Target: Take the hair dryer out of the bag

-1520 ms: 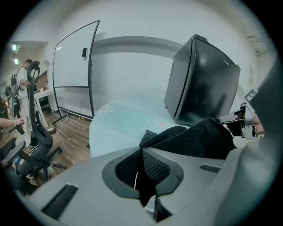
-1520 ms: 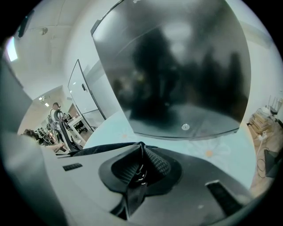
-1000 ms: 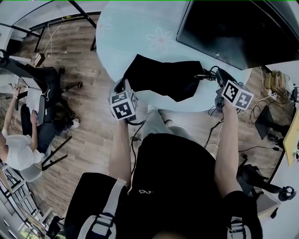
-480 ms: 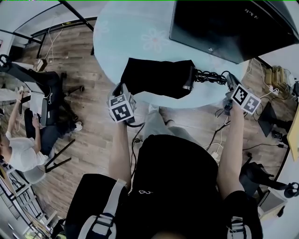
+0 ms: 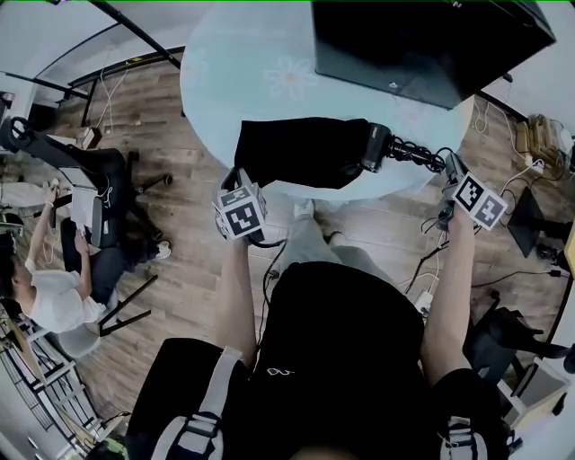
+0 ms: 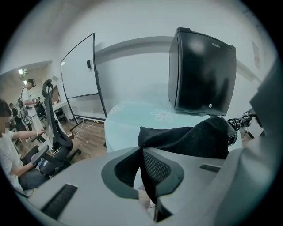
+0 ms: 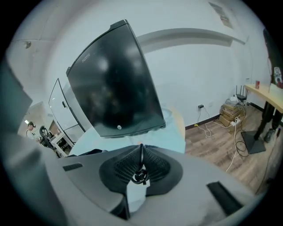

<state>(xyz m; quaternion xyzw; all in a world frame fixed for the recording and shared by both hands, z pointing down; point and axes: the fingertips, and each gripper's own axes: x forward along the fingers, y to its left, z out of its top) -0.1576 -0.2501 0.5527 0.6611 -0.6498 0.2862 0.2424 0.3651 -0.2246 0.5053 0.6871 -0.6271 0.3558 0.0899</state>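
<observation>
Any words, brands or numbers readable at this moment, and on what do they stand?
Nothing can be read outright.
Black monitor, pale brand mark near its top: too blurred to read.
Person's black top, small white logo: too small to read.
Sheet on the wall: too small to read.

The bag (image 5: 301,151) is black cloth, matt and soft, lying in loose folds. The end of the hair dryer (image 5: 375,146) that shows is black plastic with a slight sheen, and its coiled cord (image 5: 415,154) looks rubbery. The desk (image 5: 234,63) has a smooth, pale blue-green top printed with daisies. The black screen (image 5: 422,45) has a glossy face. The floor (image 5: 180,225) is wood-look planking. The right tongs (image 7: 140,154) are matt grey plastic with dark, grid-textured pads (image 7: 155,165).
</observation>
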